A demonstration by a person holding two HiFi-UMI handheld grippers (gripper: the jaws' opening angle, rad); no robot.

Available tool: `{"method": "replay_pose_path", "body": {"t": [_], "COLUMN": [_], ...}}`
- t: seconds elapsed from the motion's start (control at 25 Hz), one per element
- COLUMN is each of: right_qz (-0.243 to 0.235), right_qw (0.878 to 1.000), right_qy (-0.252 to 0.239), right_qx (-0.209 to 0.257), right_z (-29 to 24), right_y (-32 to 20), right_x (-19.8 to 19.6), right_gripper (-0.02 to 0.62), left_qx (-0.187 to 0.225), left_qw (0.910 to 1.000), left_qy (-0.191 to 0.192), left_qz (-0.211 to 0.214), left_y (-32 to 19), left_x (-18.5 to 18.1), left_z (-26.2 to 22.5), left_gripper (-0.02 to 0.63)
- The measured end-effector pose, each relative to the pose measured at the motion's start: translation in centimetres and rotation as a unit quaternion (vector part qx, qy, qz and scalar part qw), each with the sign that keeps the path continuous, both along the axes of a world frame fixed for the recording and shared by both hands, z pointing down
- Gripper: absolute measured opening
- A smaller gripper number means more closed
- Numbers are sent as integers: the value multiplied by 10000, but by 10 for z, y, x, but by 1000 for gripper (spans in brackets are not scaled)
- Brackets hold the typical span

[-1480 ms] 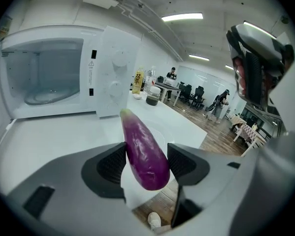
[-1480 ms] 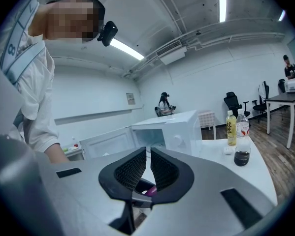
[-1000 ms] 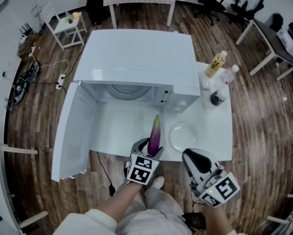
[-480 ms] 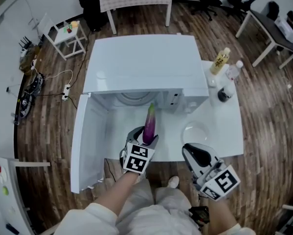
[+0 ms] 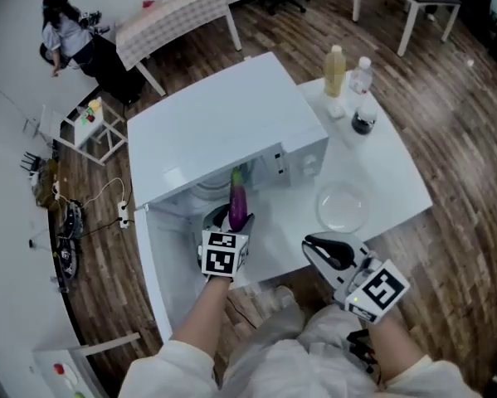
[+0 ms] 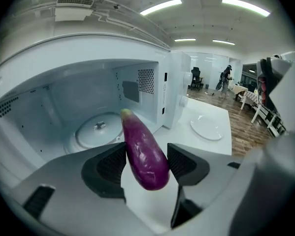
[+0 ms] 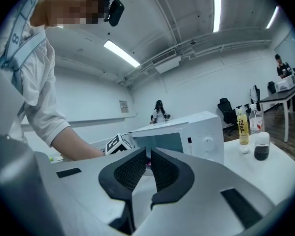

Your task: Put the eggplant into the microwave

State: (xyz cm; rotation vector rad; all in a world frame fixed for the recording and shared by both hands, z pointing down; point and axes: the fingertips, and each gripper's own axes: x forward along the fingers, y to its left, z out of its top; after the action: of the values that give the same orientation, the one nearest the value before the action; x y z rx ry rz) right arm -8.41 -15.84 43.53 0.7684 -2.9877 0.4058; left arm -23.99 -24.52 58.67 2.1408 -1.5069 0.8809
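Carried toward 12 o'clock this past second: eggplant point(image 6: 143, 156), clamped in left gripper point(image 6: 146, 167) fingers point(image 6: 108, 166), now at microwave point(image 5: 223, 131) mouth; insertion probably next. Right gripper point(image 7: 148, 168) fingers narrow, empty.

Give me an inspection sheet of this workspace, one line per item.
Surface: white table bearing the microwave.
Job's things: microwave door open; eggplant held at the opening, above the turntable's near side.
Clutter: plate, yellow bottle, clear bottle, dark jar on the table.
Grippers: left gripper shut on the eggplant; right gripper shut, empty.
Cables: cables on the floor at left.
Surroundings: wood floor, checked-cloth table, seated person.
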Motion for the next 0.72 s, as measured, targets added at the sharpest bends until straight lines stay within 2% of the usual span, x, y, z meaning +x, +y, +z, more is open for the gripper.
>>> {"method": "replay_pose_path", "body": {"t": [0.32,0.52,0.72], "right_qz": [423,483,508], "right_qw": [9988,9986,9985], "right_qy": [89,-20,-122], "right_qx": [231,199,188], "right_z": [16,18,18], "right_y": [-3,-11,-17], "right_x": [-23,-45,-50], "right_gripper": [38,38,38], "left_qx": [115,102,84], "left_qw": [9975,9949,9932], "left_qy": [-310,-656,-901], "left_qz": [627,762,735], "left_y": [-25,-42,-58], "left_x": [-17,-36,-51], "left_z": [-2,-3,0], "left_gripper": [261,261,261]}}
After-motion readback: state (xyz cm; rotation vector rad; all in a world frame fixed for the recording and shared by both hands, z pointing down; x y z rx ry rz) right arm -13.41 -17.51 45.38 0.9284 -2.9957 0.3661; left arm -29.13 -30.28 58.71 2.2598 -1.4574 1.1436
